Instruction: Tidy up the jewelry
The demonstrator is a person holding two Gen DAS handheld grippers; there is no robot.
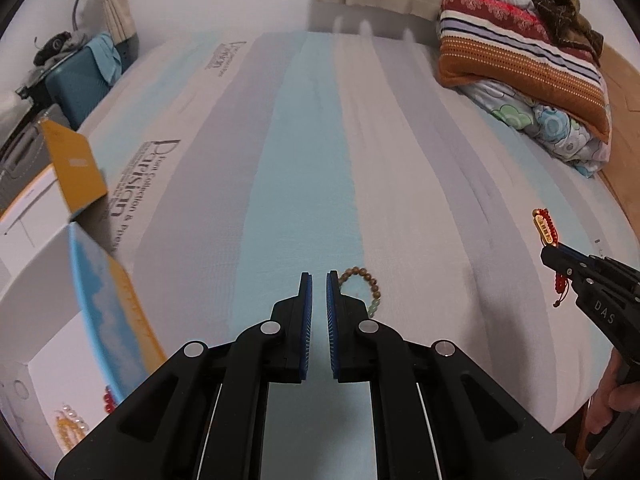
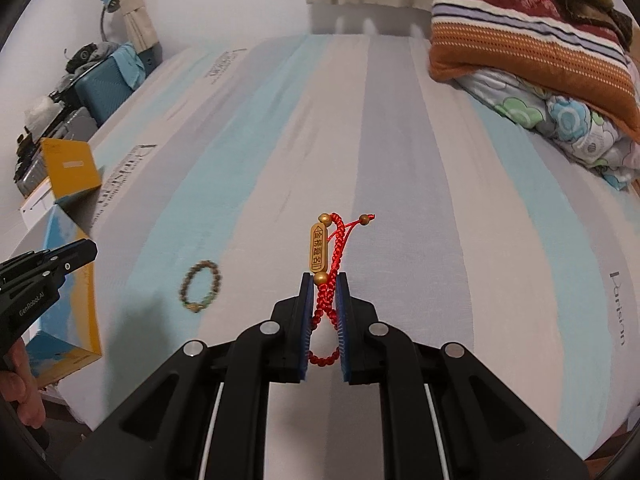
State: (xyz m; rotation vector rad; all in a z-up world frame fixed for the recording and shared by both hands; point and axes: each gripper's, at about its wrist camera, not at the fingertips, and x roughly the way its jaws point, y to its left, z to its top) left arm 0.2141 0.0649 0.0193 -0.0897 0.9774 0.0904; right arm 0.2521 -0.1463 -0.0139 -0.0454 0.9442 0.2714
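The right gripper [image 2: 324, 280] pinches a red cord bracelet [image 2: 329, 276], its gold charm [image 2: 319, 252] pointing lengthwise away. The left gripper [image 1: 317, 280] hangs slightly parted, empty, beside a bead bracelet [image 1: 362, 286] lying flat on the bed [image 1: 280, 140].

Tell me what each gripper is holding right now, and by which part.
The right gripper pinches the red braided bracelet by its cords, just below the gold charm. The left gripper holds nothing; the beaded bracelet lies on the bed.
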